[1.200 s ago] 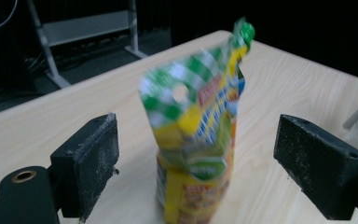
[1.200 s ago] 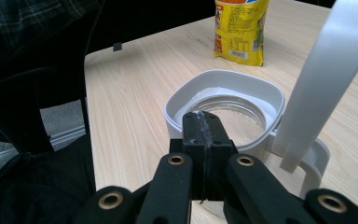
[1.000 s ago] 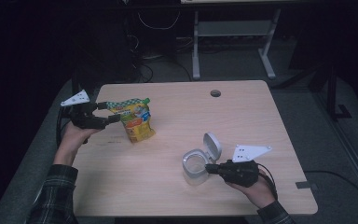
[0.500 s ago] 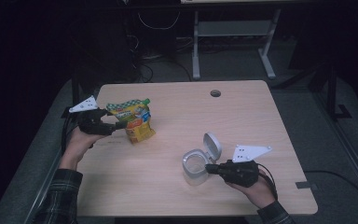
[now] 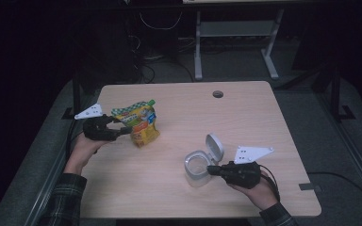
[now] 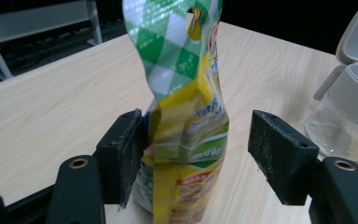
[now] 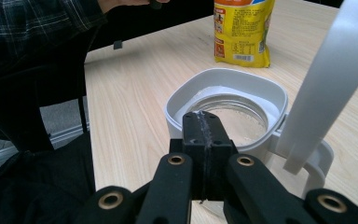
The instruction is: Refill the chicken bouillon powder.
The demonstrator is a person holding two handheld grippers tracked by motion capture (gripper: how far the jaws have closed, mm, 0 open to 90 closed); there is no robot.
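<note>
My right gripper (image 7: pixel 204 135) is clamped shut at the grey rim of the clear jar (image 5: pixel 197 165), its flip lid up. Farther off, my left gripper (image 6: pixel 200 156) has been closing around the standing snack pouch (image 6: pixel 189 135) (crinkly, soft film, probably light); one pad touches, so I'd pinch mid-body.
</note>
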